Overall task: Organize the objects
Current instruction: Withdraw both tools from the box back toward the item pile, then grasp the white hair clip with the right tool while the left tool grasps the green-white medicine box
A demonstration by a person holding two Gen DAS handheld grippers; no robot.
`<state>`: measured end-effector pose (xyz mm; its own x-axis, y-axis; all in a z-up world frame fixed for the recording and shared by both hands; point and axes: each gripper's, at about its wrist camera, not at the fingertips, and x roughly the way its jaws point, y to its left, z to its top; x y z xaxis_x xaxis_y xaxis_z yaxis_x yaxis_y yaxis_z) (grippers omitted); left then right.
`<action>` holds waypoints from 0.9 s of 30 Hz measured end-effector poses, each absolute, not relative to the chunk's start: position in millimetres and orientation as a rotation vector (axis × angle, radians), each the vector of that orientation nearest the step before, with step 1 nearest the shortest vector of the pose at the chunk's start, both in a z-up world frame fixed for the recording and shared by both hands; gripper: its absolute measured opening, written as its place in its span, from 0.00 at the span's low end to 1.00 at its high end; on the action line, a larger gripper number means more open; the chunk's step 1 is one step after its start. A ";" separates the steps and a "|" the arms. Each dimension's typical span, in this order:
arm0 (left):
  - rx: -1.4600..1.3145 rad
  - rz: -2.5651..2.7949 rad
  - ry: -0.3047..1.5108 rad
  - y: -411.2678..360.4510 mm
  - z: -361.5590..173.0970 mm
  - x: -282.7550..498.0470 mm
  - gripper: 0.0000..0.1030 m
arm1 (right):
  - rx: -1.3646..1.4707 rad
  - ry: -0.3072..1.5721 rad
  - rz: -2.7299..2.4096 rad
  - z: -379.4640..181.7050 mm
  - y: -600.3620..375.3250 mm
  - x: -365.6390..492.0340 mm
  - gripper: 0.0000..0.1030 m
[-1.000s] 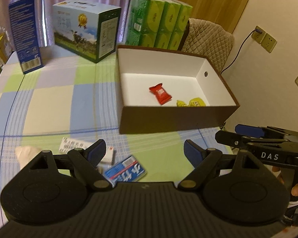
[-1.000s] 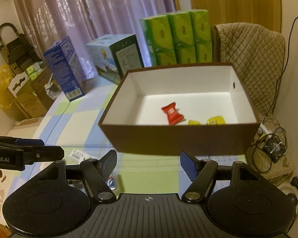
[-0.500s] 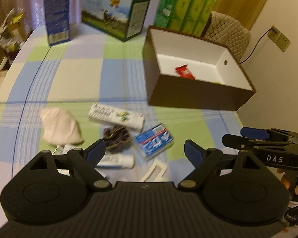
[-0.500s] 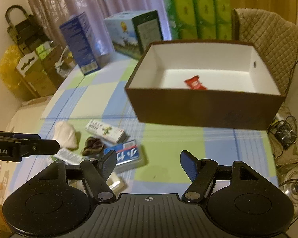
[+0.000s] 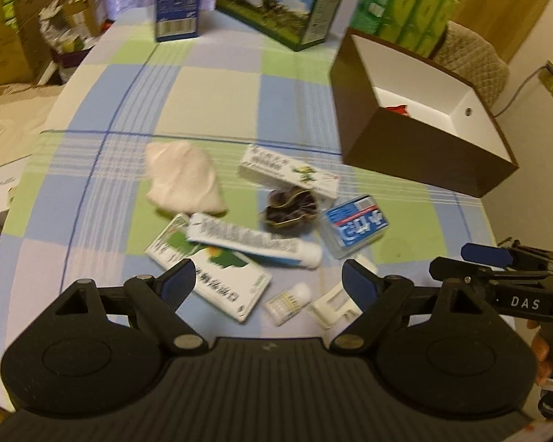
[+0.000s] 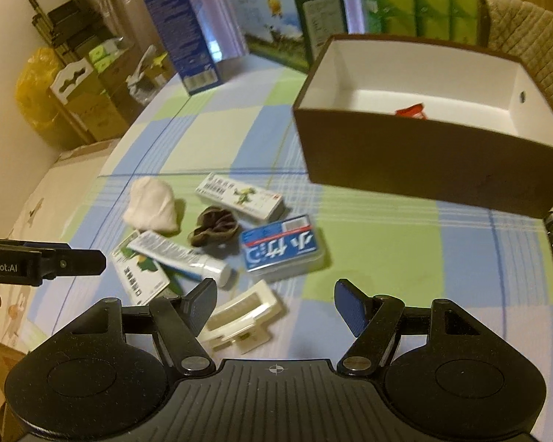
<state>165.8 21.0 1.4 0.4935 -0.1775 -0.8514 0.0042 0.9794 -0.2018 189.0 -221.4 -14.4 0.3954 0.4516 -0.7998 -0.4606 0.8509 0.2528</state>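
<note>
Both grippers hung above a checked tablecloth (image 5: 210,84) with jaws spread wide and nothing between them: the left gripper (image 5: 267,280) and the right gripper (image 6: 275,302).

The brown box (image 6: 420,158) stood at the table's far right, well apart from the loose pile. Only the right wrist view looked deep enough into it to show its white floor and one red wrapper (image 6: 411,111); the left wrist view caught just a sliver of that wrapper past the near wall.

Only the left view showed a small white tube (image 5: 289,300) lying just beside the white plastic clip (image 6: 239,316).

Counted across the pile: one folded white cloth (image 5: 182,178), one dark scrunchie (image 5: 291,210), one toothpaste tube (image 5: 254,241) resting across one flat green-and-white box (image 5: 217,276), one long slim white box (image 5: 289,173), and one blue-labelled clear case (image 6: 280,246).

At the far edge stood one tall blue carton (image 6: 184,37), one milk carton box (image 6: 295,33) and one green tissue pack (image 5: 402,18).
</note>
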 end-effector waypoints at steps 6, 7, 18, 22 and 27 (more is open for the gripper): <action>-0.189 -0.066 1.080 38.4 -11.8 161.4 0.82 | -0.011 1.086 0.583 -36.6 -205.1 186.4 0.66; -0.190 -0.060 1.085 40.1 -14.5 160.9 0.82 | -0.007 1.098 0.583 -40.6 -203.2 186.2 0.66; -0.199 -0.037 1.133 54.1 -36.1 164.0 0.81 | 0.052 1.160 0.550 -64.4 -189.2 185.3 0.61; -0.201 -0.037 1.142 56.2 -40.4 165.4 0.82 | 0.081 1.183 0.548 -72.4 -186.1 188.5 0.48; -0.203 -0.035 1.154 57.5 -45.6 166.7 0.82 | 0.087 1.218 0.542 -82.0 -184.8 190.4 0.25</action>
